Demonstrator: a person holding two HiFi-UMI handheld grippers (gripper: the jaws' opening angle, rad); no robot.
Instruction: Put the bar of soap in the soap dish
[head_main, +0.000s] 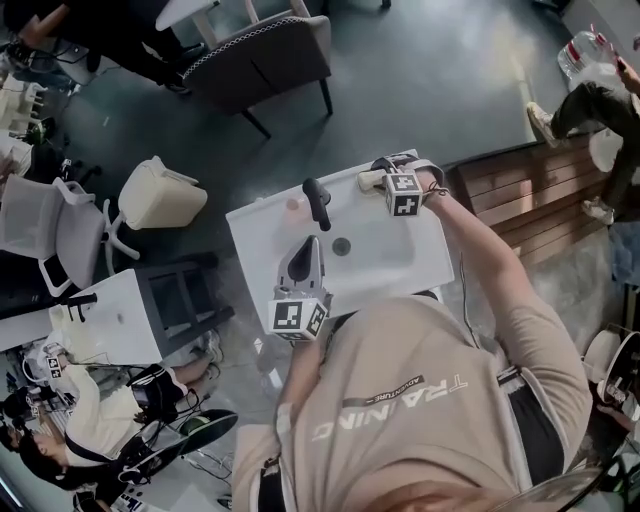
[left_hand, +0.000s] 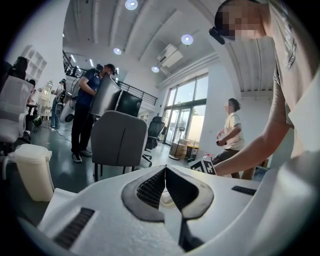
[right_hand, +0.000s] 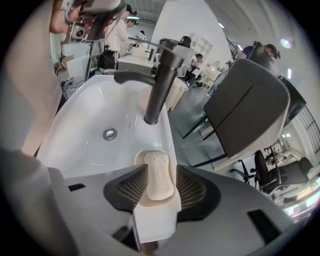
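Right gripper view: right gripper (right_hand: 161, 170) is clamped across the long sides of the bar of soap (right_hand: 159, 181), at the soap dish (right_hand: 141, 158) on the sink's (right_hand: 90, 115) far-right rim, while the left gripper (left_hand: 165, 169) is closed and empty; the soap looks light, hard and slick, so grip its flat long sides.

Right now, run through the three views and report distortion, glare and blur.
Head view: evenly lit, the white sink nearly washed out, room edges bowed. Left gripper view: strong fisheye with a black rim, ceiling lights and windows blown out, faces mosaicked. Right gripper view: same fisheye bending the faucet, soft sheen in the basin, bar of soap sharp.
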